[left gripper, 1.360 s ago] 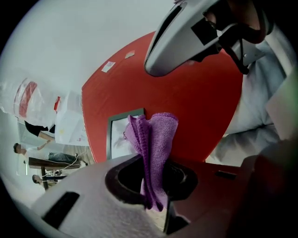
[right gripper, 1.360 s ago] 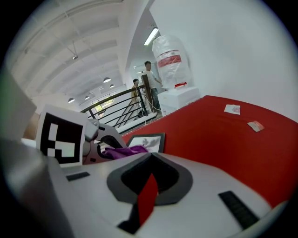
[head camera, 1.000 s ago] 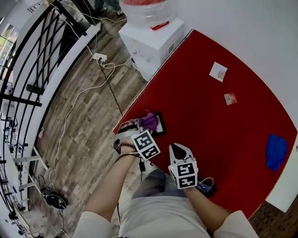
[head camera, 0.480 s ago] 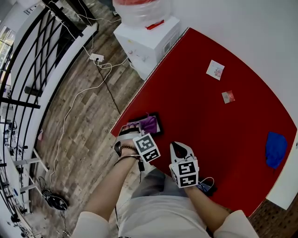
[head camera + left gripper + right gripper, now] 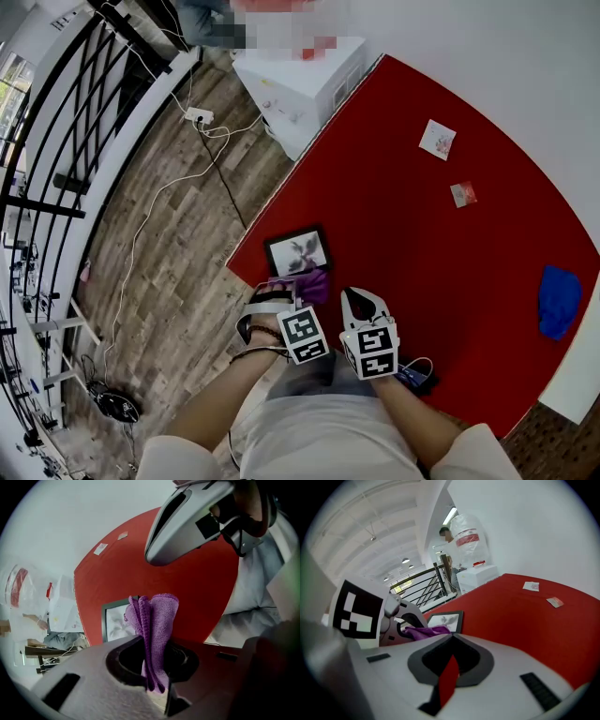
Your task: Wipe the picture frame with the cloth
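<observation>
The black picture frame lies flat on the red table near its left corner, its picture fully showing. My left gripper is just on the near side of the frame, over the table's edge. It is shut on a folded purple cloth, which stands up between its jaws in the left gripper view, with the frame beyond. My right gripper hovers beside it to the right. Its jaws stand together with nothing held. In the right gripper view the frame and the cloth show ahead at the left.
A blue cloth lies at the table's right edge, and two small cards lie near the wall. A white cabinet stands beyond the far corner. Cables run over the wooden floor beside a black railing.
My left gripper has drawn back with the purple cloth off the picture frame toward the person, which leaves the frame uncovered. My right gripper has barely moved.
</observation>
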Tool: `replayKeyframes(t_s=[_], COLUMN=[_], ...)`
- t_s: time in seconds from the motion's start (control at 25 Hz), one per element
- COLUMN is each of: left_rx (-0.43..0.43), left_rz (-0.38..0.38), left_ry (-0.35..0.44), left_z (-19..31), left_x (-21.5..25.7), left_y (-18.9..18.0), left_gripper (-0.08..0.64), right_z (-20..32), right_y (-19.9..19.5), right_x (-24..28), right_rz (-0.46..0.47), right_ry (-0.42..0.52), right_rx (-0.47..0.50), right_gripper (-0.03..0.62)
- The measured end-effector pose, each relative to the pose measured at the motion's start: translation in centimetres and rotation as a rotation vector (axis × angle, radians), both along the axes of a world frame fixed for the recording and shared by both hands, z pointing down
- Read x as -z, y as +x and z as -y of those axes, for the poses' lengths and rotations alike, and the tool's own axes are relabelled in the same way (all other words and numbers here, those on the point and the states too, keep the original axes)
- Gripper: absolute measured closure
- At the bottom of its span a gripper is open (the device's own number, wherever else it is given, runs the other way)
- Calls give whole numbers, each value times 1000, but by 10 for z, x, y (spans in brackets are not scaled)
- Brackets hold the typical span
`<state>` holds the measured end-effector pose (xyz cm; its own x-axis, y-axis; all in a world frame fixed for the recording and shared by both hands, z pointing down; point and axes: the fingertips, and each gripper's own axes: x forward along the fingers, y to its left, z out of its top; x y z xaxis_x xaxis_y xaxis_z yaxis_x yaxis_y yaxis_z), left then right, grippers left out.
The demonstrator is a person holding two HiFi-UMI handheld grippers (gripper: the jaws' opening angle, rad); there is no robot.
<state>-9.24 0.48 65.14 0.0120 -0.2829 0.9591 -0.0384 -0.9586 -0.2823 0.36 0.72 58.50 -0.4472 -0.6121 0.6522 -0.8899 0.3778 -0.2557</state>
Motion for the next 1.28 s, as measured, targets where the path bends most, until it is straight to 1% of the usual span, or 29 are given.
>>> replayKeyframes(t_s=[0.12, 0.28, 0.36, 0.44, 0.56, 0.72, 0.88, 1.12, 1.28], left_rx=[19, 104, 136, 147, 144, 124, 94, 24, 0], left_rz=[-16, -58, -49, -38, -34, -7, 9, -5, -18], left_ry=[17, 73, 108, 132, 133, 119, 108, 40, 27], left_z=[10, 55, 86, 109, 123, 119, 107, 50, 26], left_x=[5, 19, 21, 18, 9, -2, -3, -6, -5], left_y=[-1, -5, -7, -5, 5, 10, 13, 23, 27], left_gripper=[500, 500, 500, 500, 500, 500, 500, 500, 500], right_z=[-1, -1, -2, -2, -3, -3, -3, -1, -1], right_y=[1, 9, 13, 16, 19, 23, 25, 20, 20], right_x=[1, 1, 0, 0, -1, -4, -6, -7, -7], right_rz=[1, 0, -1, -3, -5, -4, -7, 4, 10], right_ry=[3, -1, -4, -9, -12, -18, -23, -25, -29], right_rx=[-6, -23, -33, -37, -41, -50, -48, -39, -44], right_gripper=[588, 588, 589, 589, 588, 588, 588, 588, 588])
